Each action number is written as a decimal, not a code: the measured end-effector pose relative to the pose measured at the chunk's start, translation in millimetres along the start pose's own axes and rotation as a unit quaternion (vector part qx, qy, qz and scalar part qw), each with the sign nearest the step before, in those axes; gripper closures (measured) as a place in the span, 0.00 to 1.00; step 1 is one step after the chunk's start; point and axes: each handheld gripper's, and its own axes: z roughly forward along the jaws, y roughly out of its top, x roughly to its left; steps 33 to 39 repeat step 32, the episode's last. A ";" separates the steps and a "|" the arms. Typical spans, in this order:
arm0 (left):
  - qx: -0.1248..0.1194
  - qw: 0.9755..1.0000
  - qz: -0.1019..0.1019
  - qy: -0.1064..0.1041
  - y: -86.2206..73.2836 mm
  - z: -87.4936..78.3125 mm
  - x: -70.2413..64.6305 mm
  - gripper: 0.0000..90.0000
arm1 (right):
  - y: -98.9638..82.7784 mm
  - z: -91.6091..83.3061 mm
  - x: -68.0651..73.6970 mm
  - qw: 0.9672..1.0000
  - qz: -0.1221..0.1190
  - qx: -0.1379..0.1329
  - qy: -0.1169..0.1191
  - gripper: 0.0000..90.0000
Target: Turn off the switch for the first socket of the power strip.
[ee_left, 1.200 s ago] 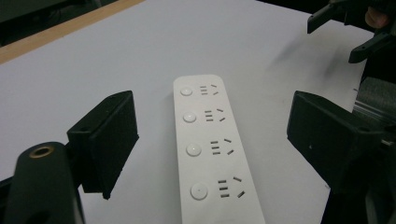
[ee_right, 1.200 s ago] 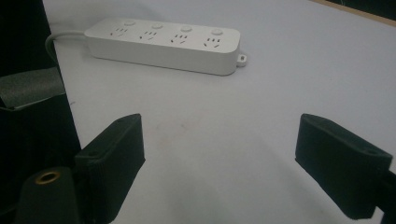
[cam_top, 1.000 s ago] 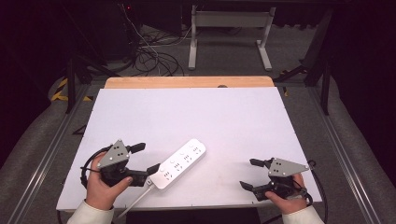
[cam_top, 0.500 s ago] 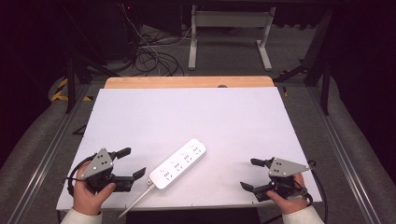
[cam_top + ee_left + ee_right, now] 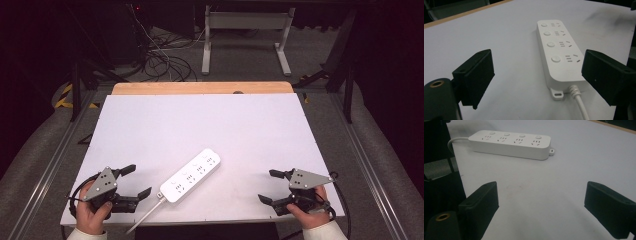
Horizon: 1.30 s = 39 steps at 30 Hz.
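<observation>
The white table point(image 5: 210, 125) carries one thing, a white power strip point(image 5: 190, 174), lying near the front edge and a little left of centre. Its long axis runs on a diagonal: the corded end points toward the person's front-left, the free end toward the back-right, and the four sockets face up with a button beside each (seen in the left gripper view). The white cord point(image 5: 145, 217) trails off the front edge.

The left gripper point(image 5: 134, 181) rests just beside the corded end, jaws wide apart and holding nothing. The right gripper point(image 5: 268, 186) sits well apart on the other side, jaws likewise spread and empty.

If the strip is to be picked up, I judge the left gripper should close across its short width, not along its length, and a little up from the cord so the body does not tip. The right gripper could steady the far end.
</observation>
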 end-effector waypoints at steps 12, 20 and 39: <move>0.005 1.000 0.004 -0.002 -18.1 -3.1 -3.6 0.11 | -1.1 -0.2 -1.4 1.000 0.003 -0.001 0.000 0.13; 0.000 1.000 -0.031 0.002 -13.9 -6.8 -4.6 0.11 | -1.6 -0.1 -1.9 1.000 0.004 -0.001 0.001 0.13; -0.007 1.000 -0.025 0.010 -11.0 -7.2 -7.5 0.09 | -1.8 0.6 -1.9 1.000 0.005 0.001 0.000 0.13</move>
